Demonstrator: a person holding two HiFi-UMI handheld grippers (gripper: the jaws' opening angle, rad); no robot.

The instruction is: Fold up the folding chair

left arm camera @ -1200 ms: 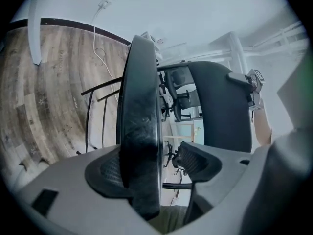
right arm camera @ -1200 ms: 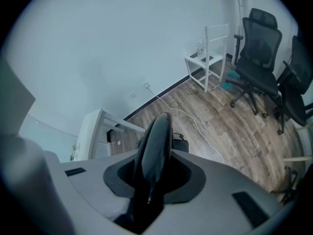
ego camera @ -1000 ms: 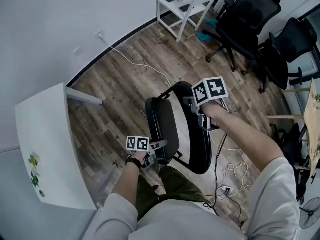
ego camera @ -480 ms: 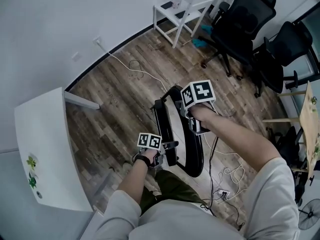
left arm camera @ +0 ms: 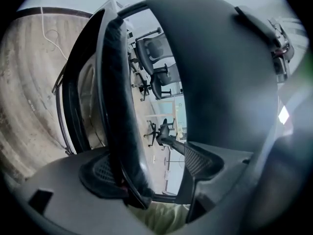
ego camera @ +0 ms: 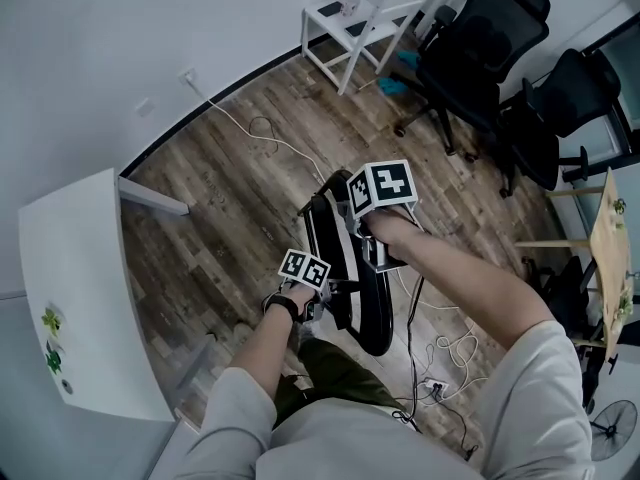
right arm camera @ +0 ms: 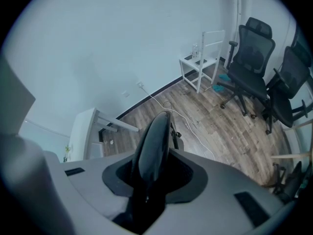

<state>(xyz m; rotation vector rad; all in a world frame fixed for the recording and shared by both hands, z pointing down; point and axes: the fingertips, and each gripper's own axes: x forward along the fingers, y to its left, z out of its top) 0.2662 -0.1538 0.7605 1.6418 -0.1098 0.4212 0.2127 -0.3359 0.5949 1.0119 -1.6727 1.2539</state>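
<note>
The black folding chair (ego camera: 372, 303) stands on the wood floor in front of me, its seat (ego camera: 326, 240) swung up close against the backrest. My left gripper (ego camera: 335, 293) is at the seat's front edge. Its jaws are opening: the seat edge (left arm camera: 122, 111) lies against the left pad (left arm camera: 100, 170), and the right pad (left arm camera: 203, 160) stands apart with a gap. The backrest (left arm camera: 225, 72) fills the right of that view. My right gripper (ego camera: 372, 253) points steeply down and is shut on the backrest's top rim (right arm camera: 155, 136).
A white table (ego camera: 80, 298) stands at the left by the wall. At the back are a white chair (ego camera: 385, 13) and two black office chairs (ego camera: 480, 43). A white cable (ego camera: 262, 133) trails over the floor, and a power strip (ego camera: 432, 383) lies near my feet.
The seat has swung up towards the backrest, so the chair looks much narrower. My left gripper rode rightwards and up with the seat edge. The right gripper barely moved.
</note>
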